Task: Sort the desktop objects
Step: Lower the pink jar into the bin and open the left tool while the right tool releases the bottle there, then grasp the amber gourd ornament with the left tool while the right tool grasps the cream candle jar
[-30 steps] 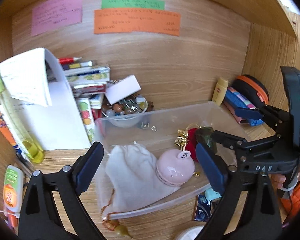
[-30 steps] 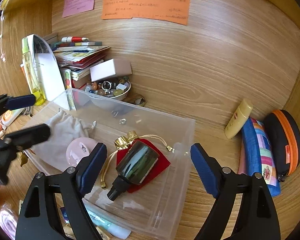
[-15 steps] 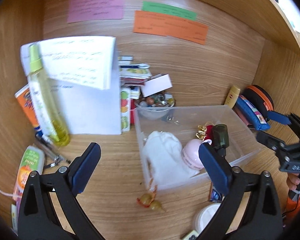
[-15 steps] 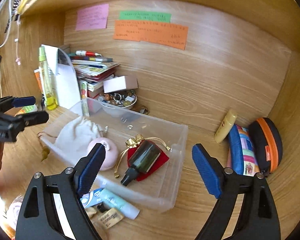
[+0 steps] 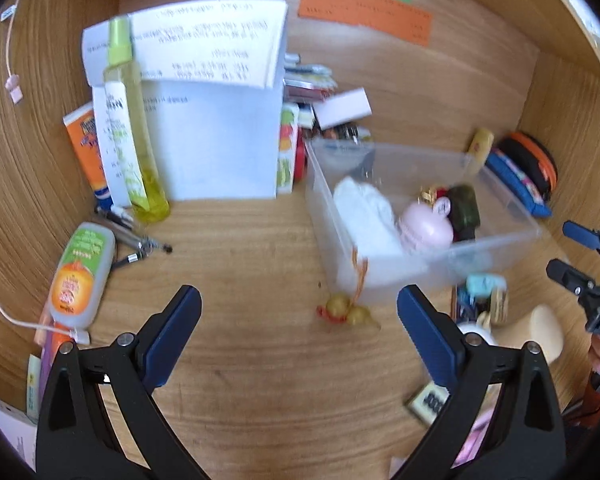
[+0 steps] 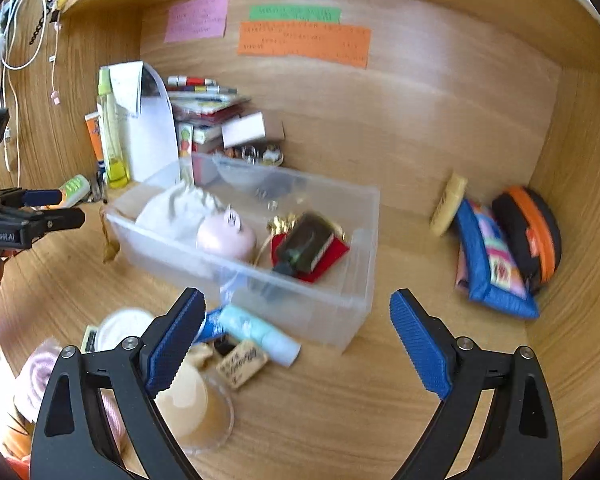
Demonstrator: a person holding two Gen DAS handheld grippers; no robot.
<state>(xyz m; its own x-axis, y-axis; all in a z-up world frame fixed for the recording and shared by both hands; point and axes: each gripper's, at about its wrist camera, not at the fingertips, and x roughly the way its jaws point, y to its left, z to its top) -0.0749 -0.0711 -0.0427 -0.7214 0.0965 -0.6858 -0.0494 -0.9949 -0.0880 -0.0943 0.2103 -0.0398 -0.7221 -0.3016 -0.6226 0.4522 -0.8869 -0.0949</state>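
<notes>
Desktop objects part-sorted: clear bin (image 6: pixel 364 240) holds pouch, pink case and bottle; tubes (image 6: pixel 256 332) remain on tabletop (image 5: pixel 260 360); both grippers' fingers (image 5: pixel 172 332) apart, empty.

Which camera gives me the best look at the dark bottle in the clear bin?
The right wrist view: the dark bottle lies in plain sight on red cloth inside the bin. In the left wrist view the bottle is blurred and partly hidden behind the pink case.

Pink note (image 6: pixel 196 18), green note (image 6: pixel 295 13) and orange note (image 6: pixel 303 43) stuck on wooden back wall (image 6: pixel 420 120), far ahead of the tool. White cables (image 6: pixel 10 32) hang upper left.
</notes>
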